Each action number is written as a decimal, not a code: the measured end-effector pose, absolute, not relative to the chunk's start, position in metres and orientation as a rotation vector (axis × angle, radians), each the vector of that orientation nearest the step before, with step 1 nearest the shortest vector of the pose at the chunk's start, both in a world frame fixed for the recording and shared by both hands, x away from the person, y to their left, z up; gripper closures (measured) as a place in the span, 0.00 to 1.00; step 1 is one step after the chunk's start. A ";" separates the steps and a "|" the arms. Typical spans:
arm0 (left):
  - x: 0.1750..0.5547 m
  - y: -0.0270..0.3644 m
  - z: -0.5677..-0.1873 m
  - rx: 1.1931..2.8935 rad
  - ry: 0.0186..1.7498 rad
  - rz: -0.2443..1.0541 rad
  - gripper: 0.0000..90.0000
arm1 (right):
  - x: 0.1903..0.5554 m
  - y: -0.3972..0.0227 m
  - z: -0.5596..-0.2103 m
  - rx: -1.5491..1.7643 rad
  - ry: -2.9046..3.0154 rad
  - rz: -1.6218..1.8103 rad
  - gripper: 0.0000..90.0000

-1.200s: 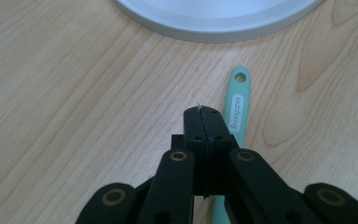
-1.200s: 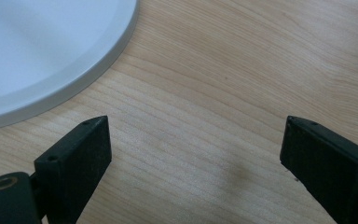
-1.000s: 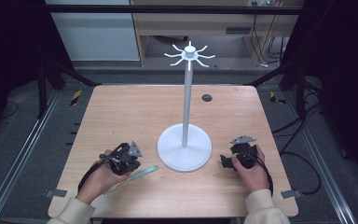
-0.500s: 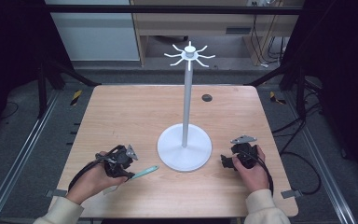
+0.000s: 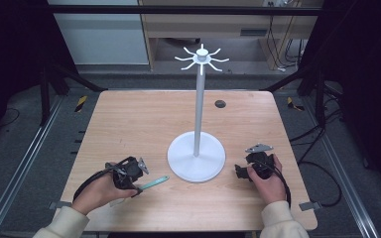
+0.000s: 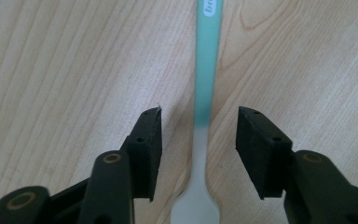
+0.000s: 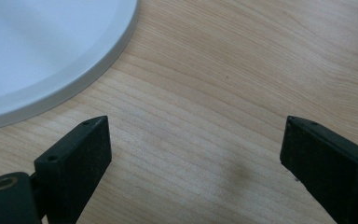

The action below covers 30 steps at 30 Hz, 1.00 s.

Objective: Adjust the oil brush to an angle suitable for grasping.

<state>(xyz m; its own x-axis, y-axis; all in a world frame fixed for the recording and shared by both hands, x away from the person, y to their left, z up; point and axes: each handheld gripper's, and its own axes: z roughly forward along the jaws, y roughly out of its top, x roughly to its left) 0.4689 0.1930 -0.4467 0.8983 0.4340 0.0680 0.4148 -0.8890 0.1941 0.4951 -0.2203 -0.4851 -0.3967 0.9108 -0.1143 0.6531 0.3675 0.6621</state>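
The right gripper (image 7: 196, 158) looks down on the desk (image 7: 242, 84), a light wood surface with grain running across the picture. Its two black jaws rise from the bottom corners and stand wide apart, with bare wood between them. The rounded rim of a white stand base (image 7: 51, 46) occupies the upper left, just beyond the left-hand jaw.

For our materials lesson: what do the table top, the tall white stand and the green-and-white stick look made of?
Table top: pale wood or wood laminate, matt, with visible grain lines. White stand: probably painted metal or plastic, smooth with a soft sheen on its round base. Green-and-white stick: likely plastic, smooth, evenly coloured.
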 end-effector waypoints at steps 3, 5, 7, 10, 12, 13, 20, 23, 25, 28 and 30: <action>0.468 0.191 -0.449 2.904 0.633 0.154 0.64 | 0.495 -0.220 -0.485 1.351 2.167 0.734 0.10; 0.469 0.190 -0.451 2.914 0.622 0.157 0.67 | 0.495 -0.220 -0.485 1.352 2.167 0.732 0.10; 0.469 0.189 -0.452 2.916 0.624 0.164 0.70 | 0.495 -0.220 -0.485 1.351 2.167 0.733 0.10; 0.471 0.188 -0.454 2.925 0.616 0.151 0.74 | 0.495 -0.220 -0.485 1.352 2.168 0.731 0.10; 0.471 0.187 -0.455 2.932 0.608 0.144 0.76 | 0.495 -0.221 -0.485 1.350 2.169 0.731 0.10; 0.471 0.187 -0.456 2.937 0.605 0.143 0.77 | 0.495 -0.221 -0.485 1.351 2.169 0.731 0.10; 0.473 0.186 -0.459 2.941 0.597 0.130 0.83 | 0.495 -0.221 -0.485 1.352 2.170 0.730 0.10; 0.474 0.186 -0.459 2.942 0.593 0.130 0.85 | 0.495 -0.221 -0.485 1.353 2.170 0.731 0.10; 0.474 0.185 -0.460 2.947 0.592 0.129 0.86 | 0.495 -0.221 -0.485 1.356 2.170 0.730 0.10; 0.474 0.184 -0.461 2.954 0.589 0.130 0.87 | 0.495 -0.221 -0.485 1.353 2.171 0.731 0.10; 0.474 0.184 -0.461 2.957 0.587 0.132 0.87 | 0.495 -0.221 -0.485 1.354 2.171 0.731 0.10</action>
<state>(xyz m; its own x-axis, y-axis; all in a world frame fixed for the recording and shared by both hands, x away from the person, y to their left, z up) 0.4742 0.1837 -0.4607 0.9209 0.3850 0.0616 0.3741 -0.9170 0.1383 0.4949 -0.2207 -0.4854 -0.3983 0.9102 -0.1137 0.6561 0.3693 0.6582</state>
